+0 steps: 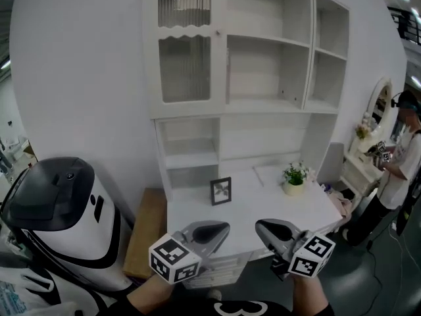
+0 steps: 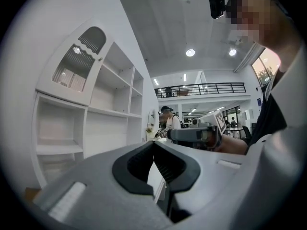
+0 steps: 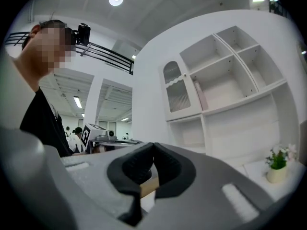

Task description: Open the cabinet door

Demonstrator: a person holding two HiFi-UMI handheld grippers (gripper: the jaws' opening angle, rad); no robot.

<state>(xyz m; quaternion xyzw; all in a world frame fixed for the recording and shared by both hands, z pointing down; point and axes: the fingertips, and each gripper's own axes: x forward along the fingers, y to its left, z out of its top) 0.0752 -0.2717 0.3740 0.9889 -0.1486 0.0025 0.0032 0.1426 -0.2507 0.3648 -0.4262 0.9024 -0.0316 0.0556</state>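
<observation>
The cabinet door (image 1: 186,45) is in the upper left part of the white cabinet (image 1: 276,78), above the desk top (image 1: 263,203). It is a tall, narrow door, so its long axis is vertical. It has ribbed glass in two panels, and the upper panel is arched. The door lies flat in the cabinet front and faces the person, closed. A small knob (image 1: 218,33) is at its right edge.

Both grippers are low, in front of the desk edge and well apart from the door. The left gripper (image 1: 220,228) has its jaws fully together with nothing between them. The right gripper (image 1: 263,228) is the same, closed and empty.

On the desk stand a picture frame (image 1: 221,191) and a small potted plant (image 1: 295,176).
</observation>
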